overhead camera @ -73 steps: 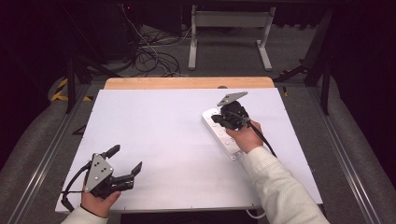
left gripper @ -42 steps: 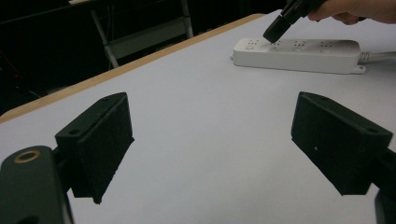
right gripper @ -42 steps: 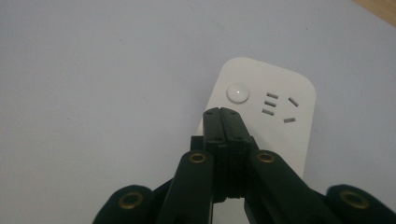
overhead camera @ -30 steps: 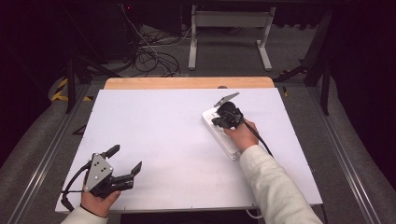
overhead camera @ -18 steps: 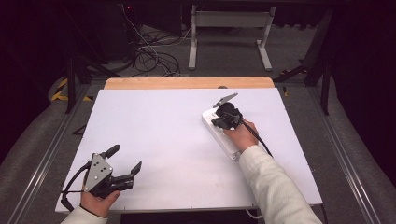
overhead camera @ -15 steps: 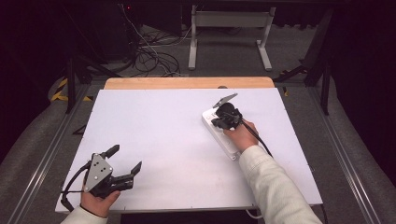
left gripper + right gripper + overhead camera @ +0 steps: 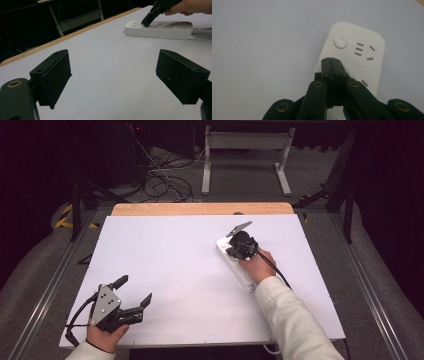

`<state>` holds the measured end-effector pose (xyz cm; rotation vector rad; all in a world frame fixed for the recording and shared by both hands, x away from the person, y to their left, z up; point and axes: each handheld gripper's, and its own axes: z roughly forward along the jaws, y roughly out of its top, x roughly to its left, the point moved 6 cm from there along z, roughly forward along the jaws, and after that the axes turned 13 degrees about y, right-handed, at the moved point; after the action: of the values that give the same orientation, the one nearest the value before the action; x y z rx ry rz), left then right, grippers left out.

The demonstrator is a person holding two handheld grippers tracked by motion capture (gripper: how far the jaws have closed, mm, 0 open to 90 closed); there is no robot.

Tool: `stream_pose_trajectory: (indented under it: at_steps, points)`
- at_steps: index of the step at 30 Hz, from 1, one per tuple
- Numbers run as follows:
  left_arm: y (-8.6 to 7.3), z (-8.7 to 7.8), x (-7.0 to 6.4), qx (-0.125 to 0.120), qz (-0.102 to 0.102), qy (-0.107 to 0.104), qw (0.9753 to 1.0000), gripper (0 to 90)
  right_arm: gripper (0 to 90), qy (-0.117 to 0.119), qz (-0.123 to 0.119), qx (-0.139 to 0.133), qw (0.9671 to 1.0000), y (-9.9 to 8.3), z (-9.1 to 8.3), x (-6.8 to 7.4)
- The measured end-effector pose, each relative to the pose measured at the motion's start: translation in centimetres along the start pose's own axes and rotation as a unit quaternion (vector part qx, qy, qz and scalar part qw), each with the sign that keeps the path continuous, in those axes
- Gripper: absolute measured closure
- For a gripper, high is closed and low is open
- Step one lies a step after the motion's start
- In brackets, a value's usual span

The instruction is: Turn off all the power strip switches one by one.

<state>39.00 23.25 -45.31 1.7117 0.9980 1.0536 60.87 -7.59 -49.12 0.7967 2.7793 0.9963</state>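
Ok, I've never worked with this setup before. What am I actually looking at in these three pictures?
A person stands at a white table with a hand-held two-jaw tool in each hand. The high view looks down from above. The other two views come from cameras riding on the tools. The left gripper rests near the table's front corner, jaws wide open, holding nothing. The right gripper has its jaws shut together, the tips above a white power strip, just short of its round button. Whether they touch the strip is unclear.

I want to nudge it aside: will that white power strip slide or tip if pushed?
The power strip lies flat and long, so it likely slides, not tips. Its smooth casing on the table looks slippery. Its cord may drag or swing it.
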Motion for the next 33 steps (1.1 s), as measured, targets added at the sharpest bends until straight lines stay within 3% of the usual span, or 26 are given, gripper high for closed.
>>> stream_pose_trajectory:
  at_steps: [22, 33]
  points:
    - [-0.01, 0.09, -0.08, 0.001, 0.000, -0.002, 1.0000, 13.3, 90.0, 0.007, 0.011, 0.001, 0.9999, 0.06, 0.05, -0.18]
    - [0.01, 0.08, -0.05, 0.001, -0.001, -0.002, 1.0000, 13.3, 90.0, 0.000, 0.003, 0.006, 1.0000, 0.07, 0.11, 0.00]
